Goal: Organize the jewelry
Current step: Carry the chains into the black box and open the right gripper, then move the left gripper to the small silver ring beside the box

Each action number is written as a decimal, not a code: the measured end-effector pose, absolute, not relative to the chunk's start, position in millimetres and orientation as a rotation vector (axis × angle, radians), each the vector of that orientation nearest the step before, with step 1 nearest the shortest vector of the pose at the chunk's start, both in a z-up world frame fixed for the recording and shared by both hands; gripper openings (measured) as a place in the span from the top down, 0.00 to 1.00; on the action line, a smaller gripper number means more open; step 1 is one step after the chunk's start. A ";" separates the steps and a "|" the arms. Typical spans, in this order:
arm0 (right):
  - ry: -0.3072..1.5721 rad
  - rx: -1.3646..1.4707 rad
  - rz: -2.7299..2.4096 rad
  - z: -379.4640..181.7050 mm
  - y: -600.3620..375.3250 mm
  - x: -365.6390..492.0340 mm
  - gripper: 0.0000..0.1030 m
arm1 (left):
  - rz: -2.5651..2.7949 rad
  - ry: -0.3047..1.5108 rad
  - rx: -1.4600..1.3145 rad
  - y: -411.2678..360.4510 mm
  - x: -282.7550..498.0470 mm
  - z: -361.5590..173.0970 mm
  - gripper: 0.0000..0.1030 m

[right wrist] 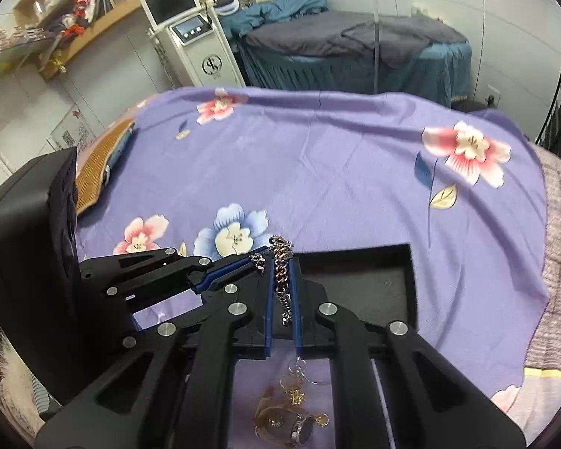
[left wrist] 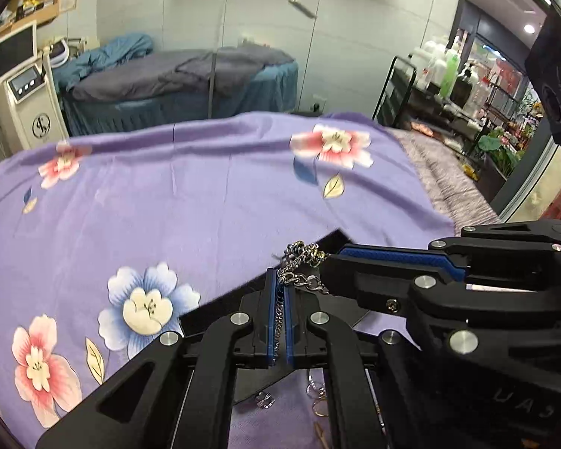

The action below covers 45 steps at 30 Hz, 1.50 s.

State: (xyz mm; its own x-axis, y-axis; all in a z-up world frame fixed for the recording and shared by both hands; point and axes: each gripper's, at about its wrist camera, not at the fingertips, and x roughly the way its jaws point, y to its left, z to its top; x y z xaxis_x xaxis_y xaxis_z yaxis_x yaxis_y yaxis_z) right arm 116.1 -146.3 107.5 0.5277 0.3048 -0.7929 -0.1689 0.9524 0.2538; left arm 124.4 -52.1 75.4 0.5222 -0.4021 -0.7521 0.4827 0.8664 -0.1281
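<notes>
In the left wrist view, the left gripper (left wrist: 279, 280) is pinching one end of a silver chain (left wrist: 303, 262), its blue pads nearly together with the links running down between them. The right gripper (left wrist: 327, 256) is reaching in from the right, its jaws closed on the other part of the same chain, so the chain is hanging bunched between the two tips. Both are hovering over a black tray (left wrist: 331, 237) lying on a purple flowered sheet (left wrist: 205, 187). A few rings (left wrist: 319, 396) are lying on the sheet below the fingers.

In the right wrist view, the right gripper (right wrist: 283, 258) is gripping a thick stretch of the chain (right wrist: 282, 258), jaws narrow, links dangling between the pads. The left gripper (right wrist: 260, 260) is coming in from the left, closed on the chain's thinner end. The black tray (right wrist: 374, 288) is sitting just ahead and to the right, on the sheet (right wrist: 336, 172). A heap of gold and silver jewelry (right wrist: 295, 408) is lying on the sheet beneath the gripper.
</notes>
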 end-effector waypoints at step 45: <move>1.123 0.119 0.177 7.0 -164.9 -19.0 0.37 | -0.337 1.043 0.036 3.0 24.6 -23.5 0.20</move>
